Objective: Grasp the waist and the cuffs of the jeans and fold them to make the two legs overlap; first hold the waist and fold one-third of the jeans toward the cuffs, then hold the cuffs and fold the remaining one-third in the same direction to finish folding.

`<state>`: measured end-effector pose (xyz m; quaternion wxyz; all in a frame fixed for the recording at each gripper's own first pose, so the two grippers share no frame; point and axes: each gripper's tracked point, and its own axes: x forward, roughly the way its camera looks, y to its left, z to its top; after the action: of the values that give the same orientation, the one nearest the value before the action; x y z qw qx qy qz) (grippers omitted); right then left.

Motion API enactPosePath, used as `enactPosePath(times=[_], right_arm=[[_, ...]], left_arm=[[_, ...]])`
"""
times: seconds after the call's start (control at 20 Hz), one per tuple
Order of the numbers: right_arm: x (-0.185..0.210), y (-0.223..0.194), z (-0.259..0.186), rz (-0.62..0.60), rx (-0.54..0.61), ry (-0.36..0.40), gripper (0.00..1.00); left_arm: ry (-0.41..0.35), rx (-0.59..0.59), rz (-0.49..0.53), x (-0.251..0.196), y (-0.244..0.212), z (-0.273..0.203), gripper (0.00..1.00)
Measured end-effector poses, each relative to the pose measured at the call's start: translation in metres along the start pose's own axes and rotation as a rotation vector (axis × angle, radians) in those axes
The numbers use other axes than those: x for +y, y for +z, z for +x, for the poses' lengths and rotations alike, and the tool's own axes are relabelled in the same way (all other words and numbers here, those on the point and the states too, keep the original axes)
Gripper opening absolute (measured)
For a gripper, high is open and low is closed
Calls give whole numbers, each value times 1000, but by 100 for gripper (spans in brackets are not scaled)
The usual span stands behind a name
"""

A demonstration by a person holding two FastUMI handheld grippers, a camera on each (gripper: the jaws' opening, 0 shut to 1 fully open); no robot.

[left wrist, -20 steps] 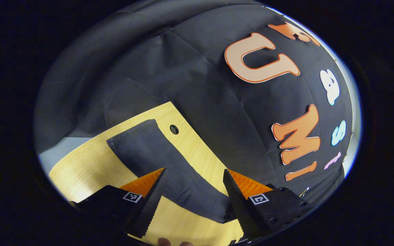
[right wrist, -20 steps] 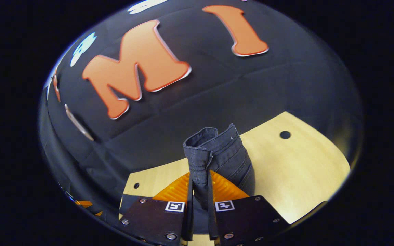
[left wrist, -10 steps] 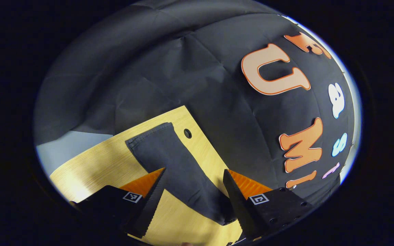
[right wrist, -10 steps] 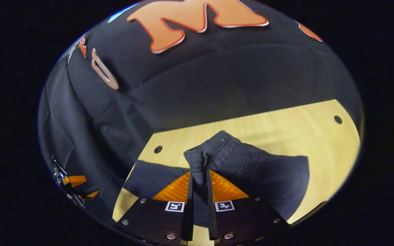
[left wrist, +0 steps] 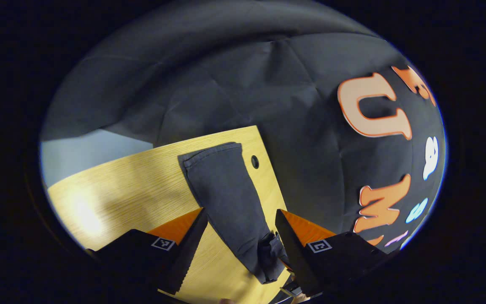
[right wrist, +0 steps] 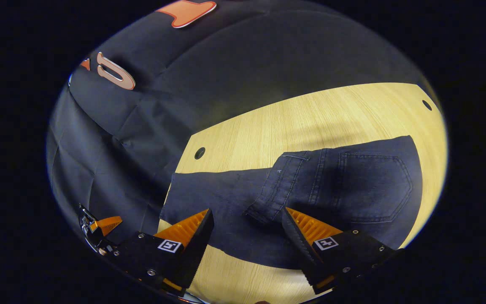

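Released a moment ago, the waist (right wrist: 277, 190) now lies folded over the jeans (right wrist: 344, 185) on the table (right wrist: 310, 118), my right gripper (right wrist: 247, 219) wide above it, my left gripper (left wrist: 239, 219) spread over the leg (left wrist: 226, 190).

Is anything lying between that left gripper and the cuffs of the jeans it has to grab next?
Nothing visible does. The left gripper is open over the jeans, and the cuffs lie flat on the table.

table: light wood-grain tabletop (right wrist: 293, 122), small round holes (right wrist: 199, 153) near its corners
wall: creased black cloth backdrop (left wrist: 209, 84)
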<state>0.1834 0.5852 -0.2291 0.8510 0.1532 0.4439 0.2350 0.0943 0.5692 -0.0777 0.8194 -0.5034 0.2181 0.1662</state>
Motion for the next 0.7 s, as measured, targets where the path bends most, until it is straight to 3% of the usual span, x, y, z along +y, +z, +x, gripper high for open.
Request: enactPosePath(times=[0.3,0.5,0.7], right_arm=[[-15,21,-35,91,-41,0,99],[-31,27,-51,130,-46,-16,98],[-44,28,-54,176,-48,-23,99]], left_arm=[[155,-8,-59,48,16,59,98],[216,-27,-43,67,36,86,98],[228,-30,-48,71,47,101,98]])
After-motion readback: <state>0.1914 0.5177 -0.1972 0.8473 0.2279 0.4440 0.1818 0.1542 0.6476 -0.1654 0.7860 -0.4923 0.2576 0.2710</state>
